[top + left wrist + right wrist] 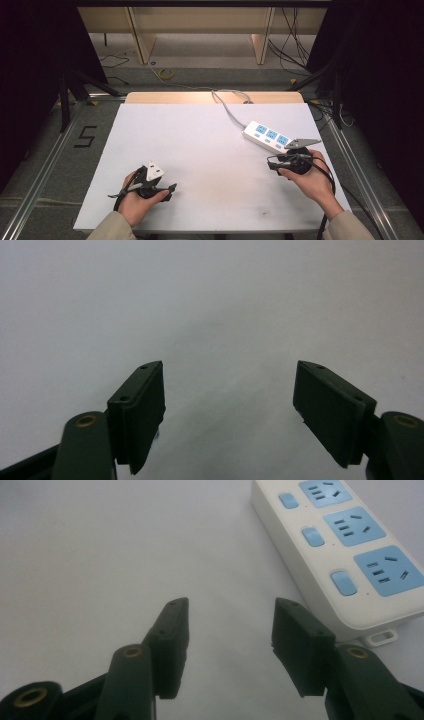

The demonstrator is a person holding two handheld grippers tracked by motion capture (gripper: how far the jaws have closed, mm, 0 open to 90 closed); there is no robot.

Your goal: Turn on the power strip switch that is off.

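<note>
The white power strip (268, 136) lies flat on the white table (200, 165), at about two o'clock from the table's middle in the high view. Its long axis runs from ten o'clock to four o'clock, the grey cord (225, 107) leaving the ten o'clock end toward the table's far edge. Three blue sockets face up, each with a blue switch beside it.

The right gripper (274, 161) sits just beside the strip's near end, at about six o'clock from it. In the right gripper view (227, 630) the strip (330, 550) lies at one o'clock from the jaws, apart from them; the jaws stand wide with only bare table between.

The left gripper (172, 188) rests at seven o'clock on the table, well apart from the strip, jaws spread wide (227, 405) over bare table.
</note>
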